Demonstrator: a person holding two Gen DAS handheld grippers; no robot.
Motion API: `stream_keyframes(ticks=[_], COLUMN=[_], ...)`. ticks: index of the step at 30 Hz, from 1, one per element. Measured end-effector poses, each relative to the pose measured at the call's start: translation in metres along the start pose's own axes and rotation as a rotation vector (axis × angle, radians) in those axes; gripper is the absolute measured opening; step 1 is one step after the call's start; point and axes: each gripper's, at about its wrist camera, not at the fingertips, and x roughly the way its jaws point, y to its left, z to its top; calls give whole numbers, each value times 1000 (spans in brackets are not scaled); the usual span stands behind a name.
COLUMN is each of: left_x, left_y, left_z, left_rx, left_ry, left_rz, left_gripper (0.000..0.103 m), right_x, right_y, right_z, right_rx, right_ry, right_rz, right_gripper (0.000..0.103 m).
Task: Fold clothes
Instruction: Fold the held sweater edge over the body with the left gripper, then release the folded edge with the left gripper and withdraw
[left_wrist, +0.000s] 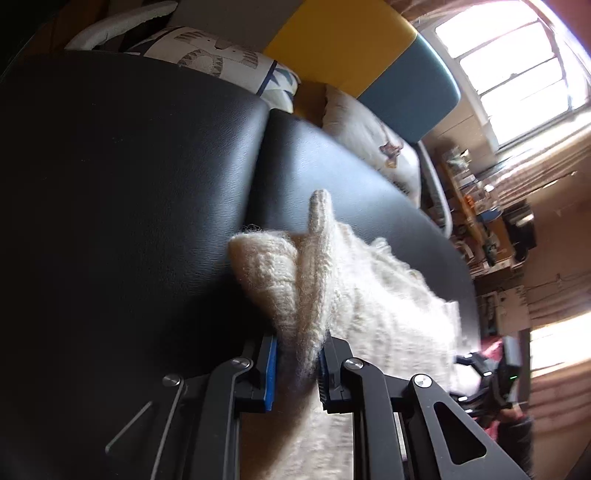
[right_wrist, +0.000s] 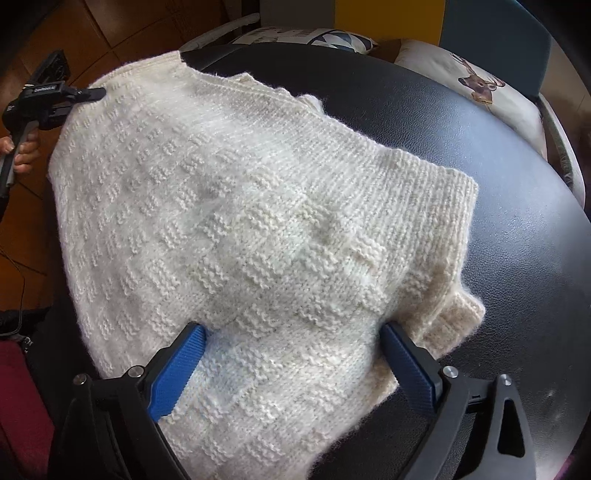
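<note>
On the black seat (right_wrist: 498, 192), your left gripper (left_wrist: 297, 369) is pinching the sweater (right_wrist: 240, 221) edge to lift a fold, while your right gripper (right_wrist: 291, 365) is hovering, fingers apart.

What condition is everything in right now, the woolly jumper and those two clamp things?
Cream sweater: spread on the black leather seat, partly folded, one edge bunched and lifted.
Left gripper: shut on the sweater's edge.
Right gripper: open wide, over the sweater, gripping nothing.
</note>
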Motion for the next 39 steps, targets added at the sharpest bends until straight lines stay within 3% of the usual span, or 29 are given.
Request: stream_keyframes(ticks=[7, 12, 21, 24, 29, 32, 39], left_x=[-23, -16, 13, 32, 86, 116, 163], left_y=[-32, -68, -158, -188, -221, -228, -225], left_z=[-12, -15, -25, -32, -49, -61, -84], left_rx=[-63, -110, -106, -89, -75, -94, -172], left_ry=[-76, -92, -61, -26, 63, 100, 166], left_rz=[-213, -353, -511, -516, -438, -387, -288], left_gripper=[16, 16, 16, 16, 16, 16, 16], right_x=[-2, -6, -16, -20, -26, -29, -34], right_y=[12, 16, 19, 19, 22, 4, 16], right_z=[-4, -11, -29, -36, -48, -43, -54], right_rx=[5, 26, 73, 78, 79, 77, 29], right_ry=[-8, -30, -133, -167, -208, -235, -296], right_rz=[-18, -25, 7, 25, 43, 62, 50], right_gripper=[103, 103, 103, 103, 103, 103, 103])
